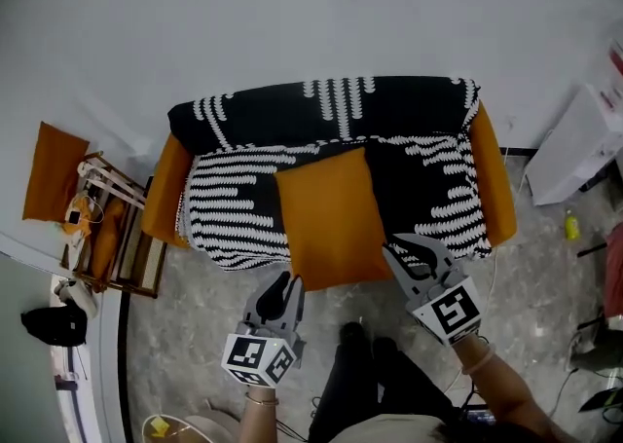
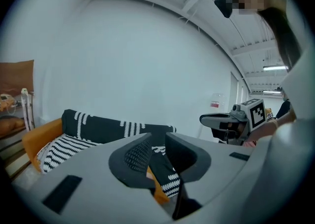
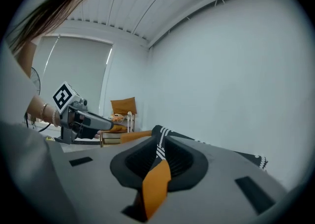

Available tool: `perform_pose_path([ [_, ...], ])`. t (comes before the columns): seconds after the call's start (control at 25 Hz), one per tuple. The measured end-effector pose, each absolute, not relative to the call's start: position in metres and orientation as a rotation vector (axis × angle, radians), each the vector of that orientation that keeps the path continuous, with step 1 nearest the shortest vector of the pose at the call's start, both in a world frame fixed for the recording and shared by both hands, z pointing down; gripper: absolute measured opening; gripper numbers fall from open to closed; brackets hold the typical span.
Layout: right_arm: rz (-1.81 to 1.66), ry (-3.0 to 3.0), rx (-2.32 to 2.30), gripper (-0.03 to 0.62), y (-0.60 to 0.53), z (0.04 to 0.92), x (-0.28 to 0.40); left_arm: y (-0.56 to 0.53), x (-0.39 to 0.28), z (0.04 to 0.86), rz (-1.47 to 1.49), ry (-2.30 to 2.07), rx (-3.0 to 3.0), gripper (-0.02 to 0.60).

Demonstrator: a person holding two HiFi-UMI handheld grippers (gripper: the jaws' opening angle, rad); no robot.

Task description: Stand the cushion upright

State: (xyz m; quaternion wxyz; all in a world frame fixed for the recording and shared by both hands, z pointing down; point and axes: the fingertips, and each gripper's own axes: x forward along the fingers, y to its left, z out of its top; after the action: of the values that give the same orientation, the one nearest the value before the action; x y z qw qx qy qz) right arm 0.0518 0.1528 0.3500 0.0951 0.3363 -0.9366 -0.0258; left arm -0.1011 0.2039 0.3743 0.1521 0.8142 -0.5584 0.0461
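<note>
Nearest cam, low in front of dark trousers (image 1: 375, 373): L claw (image 1: 288, 282) & R claw (image 1: 401, 243), marker cubes up, both aimed at sofa (image 1: 498, 188). L claw jaws apart w/ narrow gap, tips right at front-L corner of orange cushion (image 1: 331, 217). Thru that gap in left gripper view: bit of orange edge + b/w throw (image 1: 428, 110), no pad pressing on either. R claw jaws part-open too, tips at cushion's front-R corner. Orange edge in the gap in right gripper view, no squeeze visible. Cushion flat on seat, mid-sofa, on top of throw, front edge hanging past seat front; not upright yet. Throw draped over backrest & seat, orange sofa arms bare on both sides. Off to L by wall: wooden-frame chair (image 1: 131, 256) w/ orange pads.
</note>
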Motion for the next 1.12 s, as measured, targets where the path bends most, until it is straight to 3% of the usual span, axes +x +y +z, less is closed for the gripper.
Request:
perform_pose_path([
  [1.12,0.158,-2.483,0.882,0.075,0.079,0.597,0.031,0.126,-0.179,0.617,0.330,-1.470,2.131,0.176],
])
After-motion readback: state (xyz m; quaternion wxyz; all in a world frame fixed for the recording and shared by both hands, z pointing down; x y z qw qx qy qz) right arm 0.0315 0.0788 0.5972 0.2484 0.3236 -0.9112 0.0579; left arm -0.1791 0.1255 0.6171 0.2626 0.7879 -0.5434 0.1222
